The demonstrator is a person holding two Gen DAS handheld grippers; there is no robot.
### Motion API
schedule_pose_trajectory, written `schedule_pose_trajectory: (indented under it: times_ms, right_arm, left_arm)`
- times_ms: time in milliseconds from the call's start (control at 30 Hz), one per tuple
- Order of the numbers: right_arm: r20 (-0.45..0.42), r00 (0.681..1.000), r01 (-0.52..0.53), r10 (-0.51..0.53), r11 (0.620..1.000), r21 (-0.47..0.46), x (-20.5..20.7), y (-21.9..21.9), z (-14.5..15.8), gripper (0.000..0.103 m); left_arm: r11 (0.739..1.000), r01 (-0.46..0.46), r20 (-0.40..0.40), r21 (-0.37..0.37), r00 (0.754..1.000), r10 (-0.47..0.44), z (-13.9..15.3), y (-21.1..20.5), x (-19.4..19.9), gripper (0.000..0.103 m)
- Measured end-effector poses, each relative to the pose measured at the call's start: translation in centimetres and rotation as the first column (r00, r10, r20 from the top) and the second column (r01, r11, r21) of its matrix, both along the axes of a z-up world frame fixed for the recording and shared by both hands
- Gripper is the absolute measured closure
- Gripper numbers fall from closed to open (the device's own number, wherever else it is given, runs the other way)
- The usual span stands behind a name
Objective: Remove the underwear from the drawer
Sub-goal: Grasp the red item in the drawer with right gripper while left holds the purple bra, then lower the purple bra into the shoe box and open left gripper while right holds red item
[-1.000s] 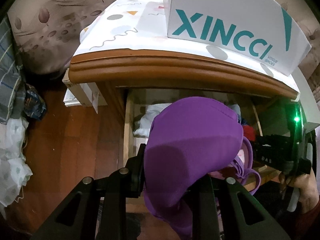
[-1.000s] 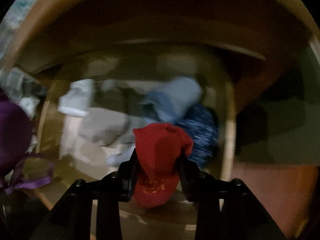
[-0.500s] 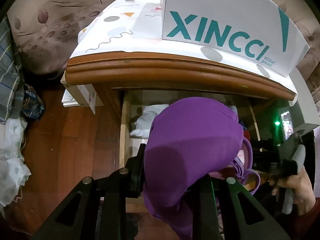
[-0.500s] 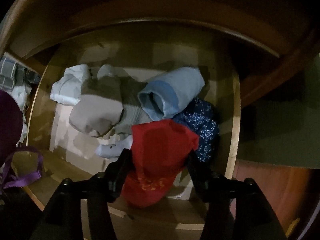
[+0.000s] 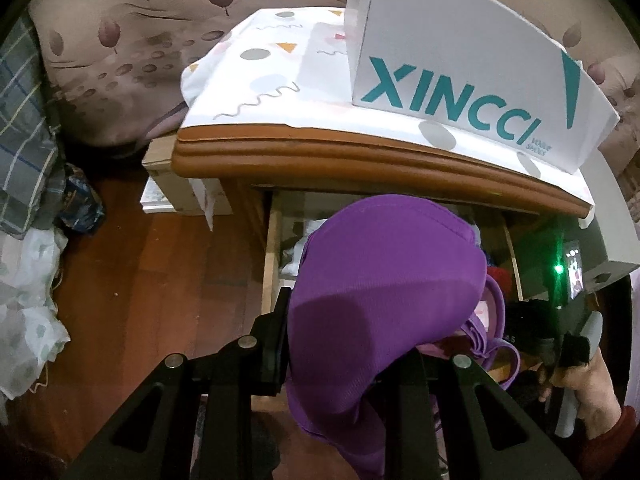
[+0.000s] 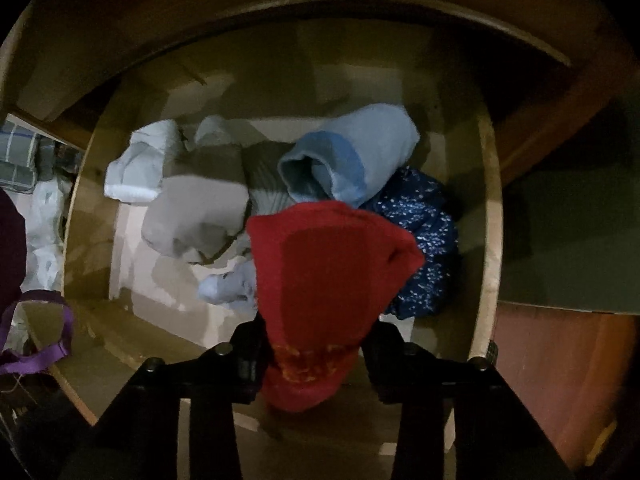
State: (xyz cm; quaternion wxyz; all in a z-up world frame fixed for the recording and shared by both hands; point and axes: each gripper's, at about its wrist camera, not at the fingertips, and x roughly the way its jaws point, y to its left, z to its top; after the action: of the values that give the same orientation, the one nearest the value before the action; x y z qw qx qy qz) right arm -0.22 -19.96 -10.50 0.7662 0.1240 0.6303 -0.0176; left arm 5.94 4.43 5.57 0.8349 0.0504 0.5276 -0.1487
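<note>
My left gripper (image 5: 344, 344) is shut on a purple bra (image 5: 384, 284), held up in front of the open wooden drawer (image 5: 269, 264). Its strap (image 6: 36, 352) hangs at the left of the right wrist view. My right gripper (image 6: 316, 344) is shut on a red garment (image 6: 324, 280) and holds it above the drawer (image 6: 490, 216). In the drawer lie a light blue roll (image 6: 360, 152), a dark blue speckled piece (image 6: 420, 236), a grey piece (image 6: 196, 220) and a white piece (image 6: 140, 164). The right gripper and the hand holding it show in the left wrist view (image 5: 560, 340).
A white XINCCI shoe box (image 5: 472, 60) stands on a patterned cloth (image 5: 280, 68) on top of the wooden cabinet (image 5: 360, 160). A cardboard box (image 5: 180, 192) sits beside it on the wood floor (image 5: 152, 300). Bedding and a plaid cloth (image 5: 20, 132) lie at left.
My right gripper has lifted the red garment up and back from the drawer, so more of the drawer shows. My left gripper has shifted left and back with the purple bra.
</note>
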Motion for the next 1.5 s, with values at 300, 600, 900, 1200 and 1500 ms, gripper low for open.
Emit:
schedule_pose_trajectory:
  times_ms: [300,600,900,1200,1500]
  right_arm:
    - [0.132,0.991,-0.003,0.020,0.991,-0.130,-1.5,-0.9,2.7,0.065]
    - [0.120,0.993,0.003,0.016,0.989,-0.150,-2.0,-1.3,2.6,0.066]
    - [0.119,0.993,0.003,0.016,0.987,-0.163,-2.5,-0.7,2.7,0.066]
    - [0.189,0.982,0.045,-0.018,0.989,-0.138,-3.4,-0.9,4.2,0.066]
    - [0.318,0.938,0.181,-0.141,0.978,-0.101,-4.2,-2.9,7.0,0.066]
  left_arm:
    - [0.998,-0.059,0.045,-0.037,0.997,0.060,4.6,0.9,-0.7,0.082]
    - [0.996,-0.064,0.119,-0.062,0.990,0.071,12.4,0.7,0.2,0.082]
    - [0.991,-0.008,0.239,-0.134,0.970,0.040,23.6,-2.5,3.7,0.082]
    - [0.995,-0.034,0.237,-0.097,0.970,0.056,24.7,-7.7,10.6,0.082]
    - [0.992,-0.090,0.219,-0.083,0.970,0.107,20.7,-11.3,15.7,0.082]
